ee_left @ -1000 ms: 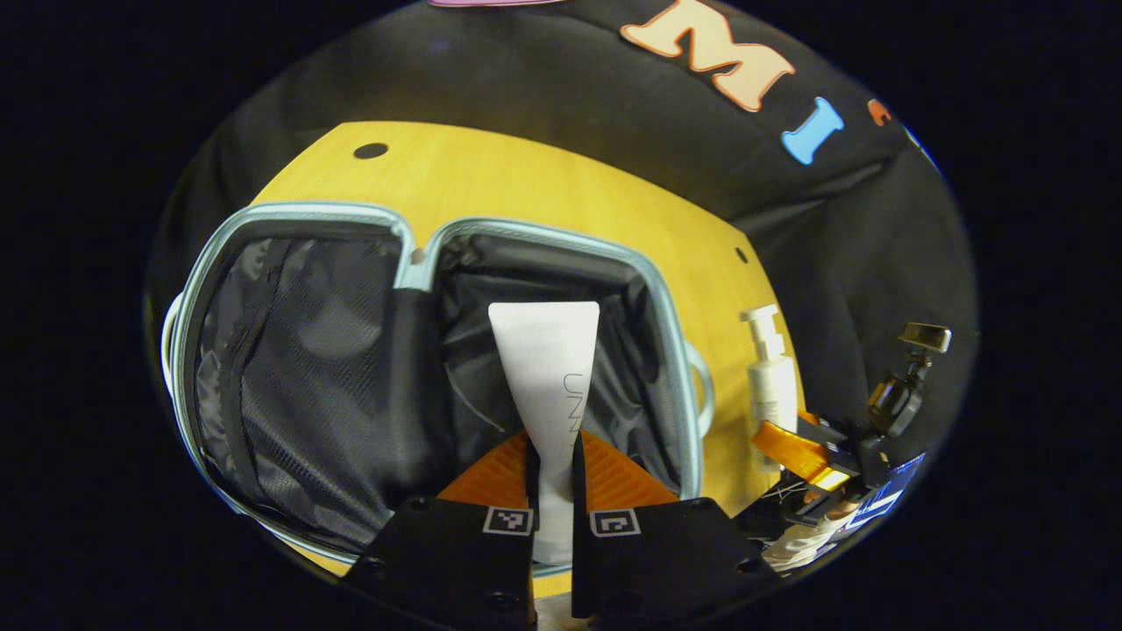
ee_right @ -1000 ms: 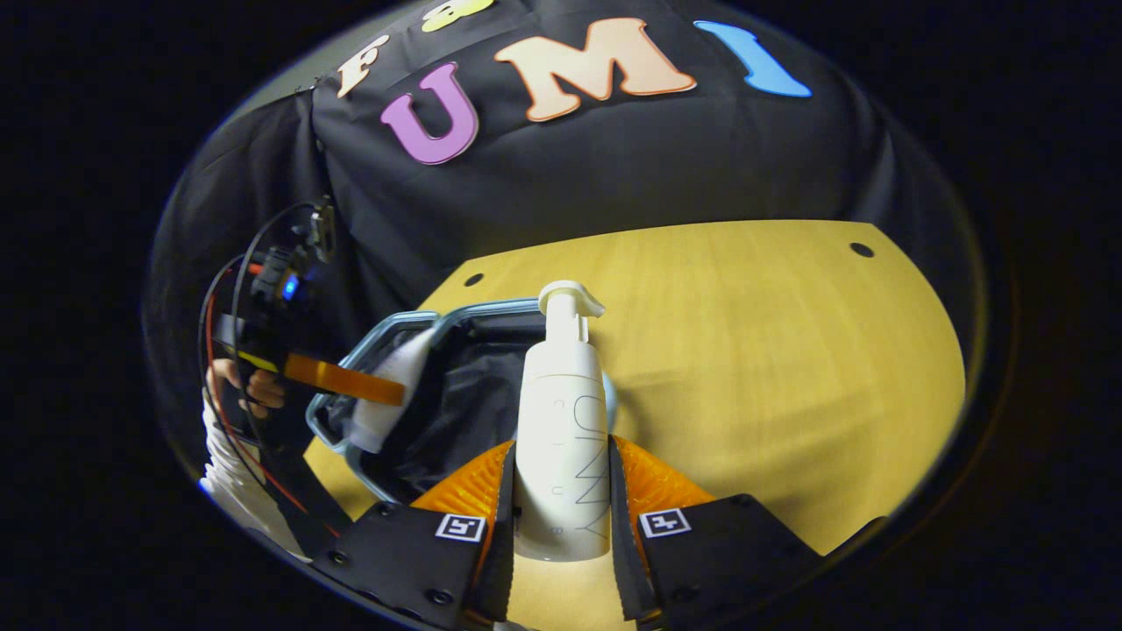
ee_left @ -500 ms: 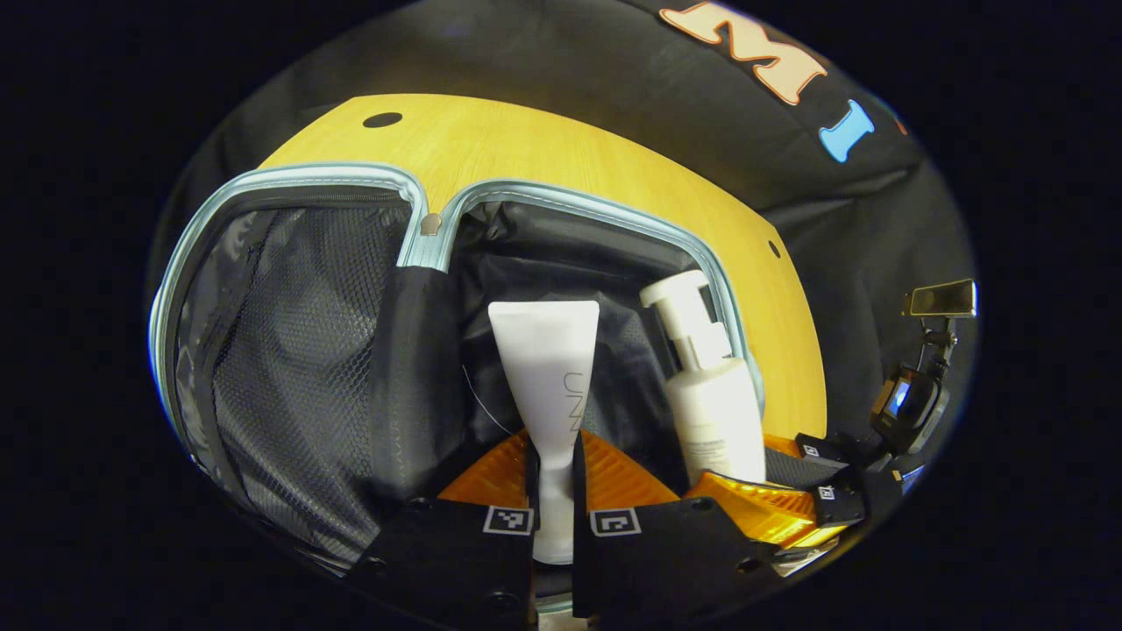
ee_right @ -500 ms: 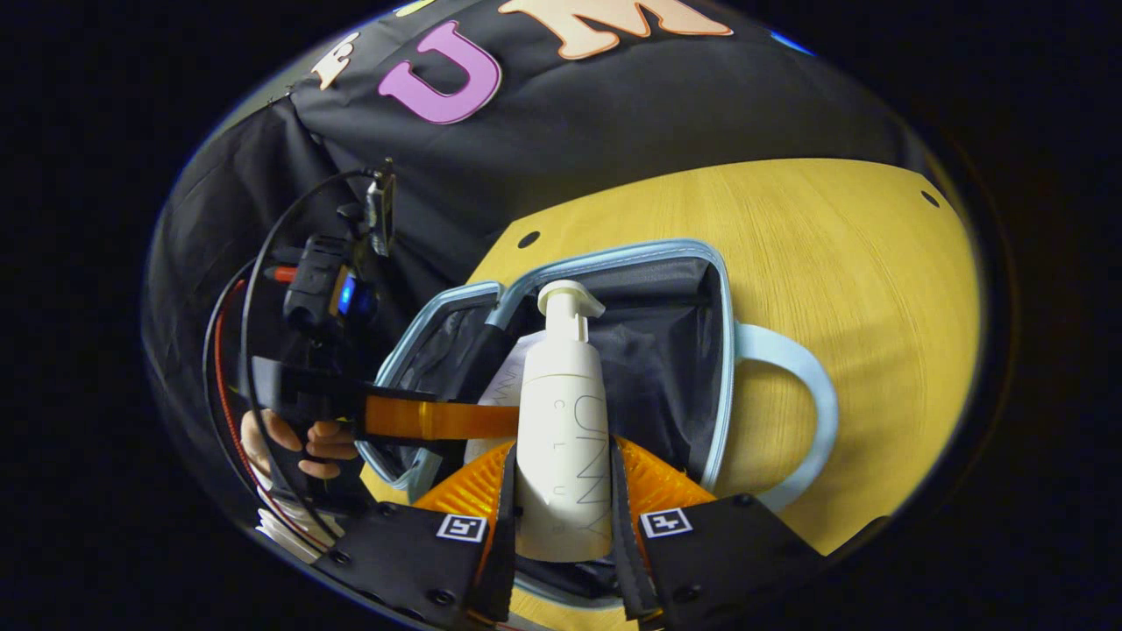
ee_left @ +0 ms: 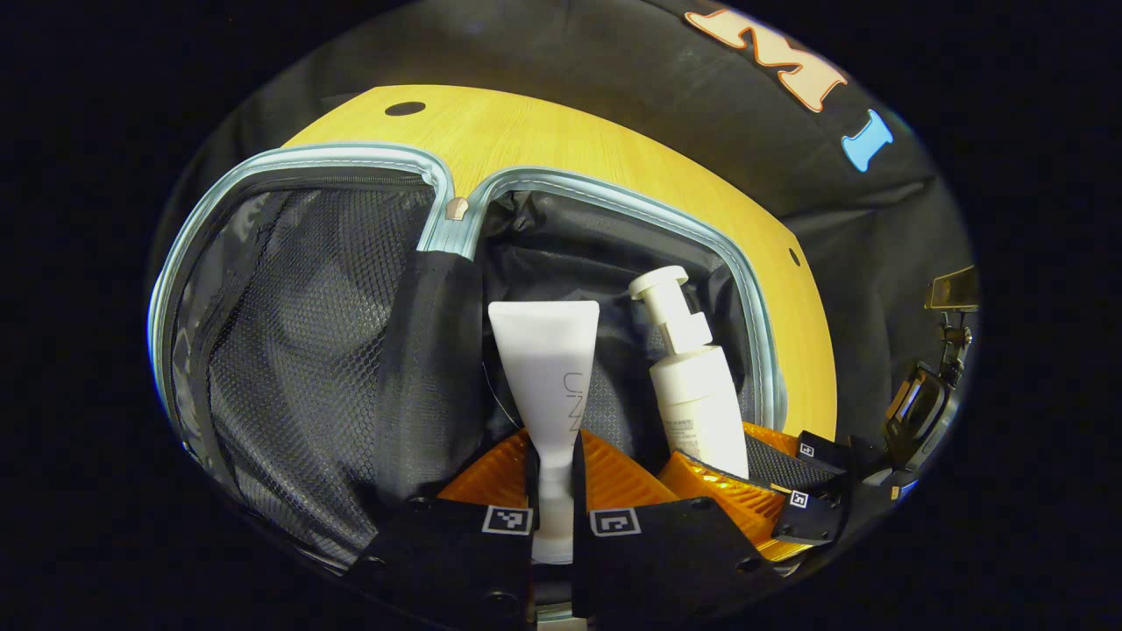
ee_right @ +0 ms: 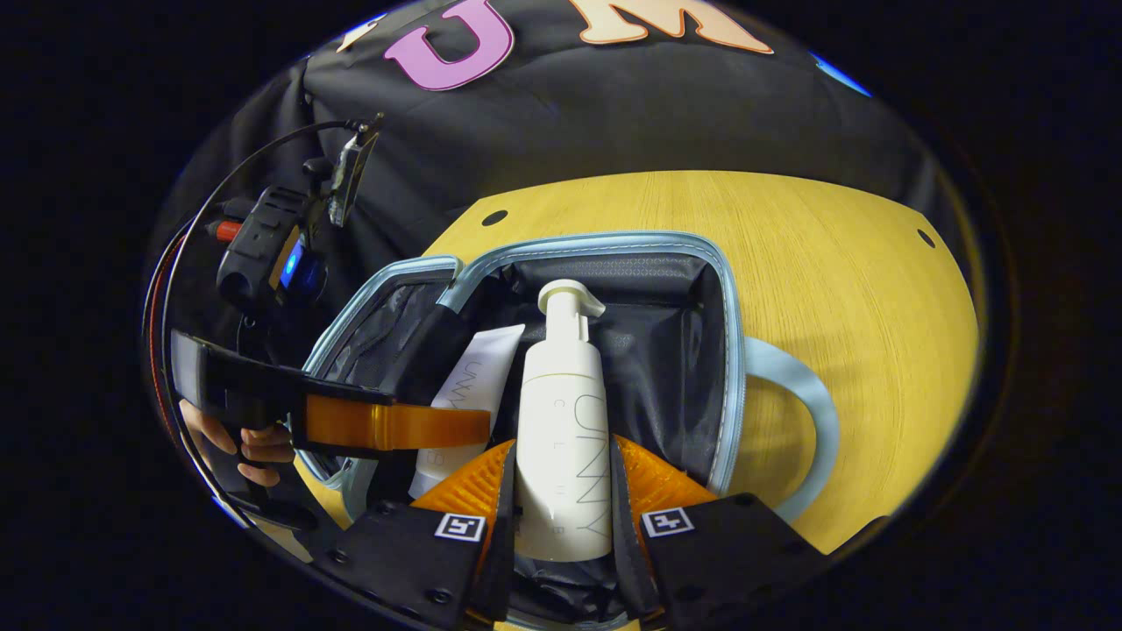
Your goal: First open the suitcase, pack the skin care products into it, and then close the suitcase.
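The suitcase (ee_left: 763, 350) lies open on the table (ee_left: 561, 145), its 2 halves spread flat and edged with a pale blue rim. In the left gripper view, the left gripper (ee_left: 552, 456) is clenched on a white tube (ee_left: 548, 377), both fingers pressing the tube's narrow lower end while its broad flat end points ahead over the dark lining of the half directly in front of the gripper. To the left of that gripper is the other half, covered by a black mesh panel (ee_left: 289, 350). A fabric hinge strip (ee_left: 434, 350) runs between the 2 halves, just left of the tube.

To the right of the left gripper, the right gripper (ee_left: 714, 478) holds a white pump bottle (ee_left: 692, 394) close beside the tube, inside the same half; the 2 products stand near each other but apart.

In the right gripper view, the right gripper (ee_right: 561, 491) grasps the pump bottle (ee_right: 561, 438) by its body, both fingers against its sides, pump head pointing ahead over the lining. Just left of it lies the tube (ee_right: 473, 386), held by the left gripper (ee_right: 399, 425), with a hand (ee_right: 237, 438) on the handle at far left. The suitcase's handle (ee_right: 811, 412) curves out over the table (ee_right: 833, 263) to the right of the right gripper. Whether either product touches the lining cannot be told.
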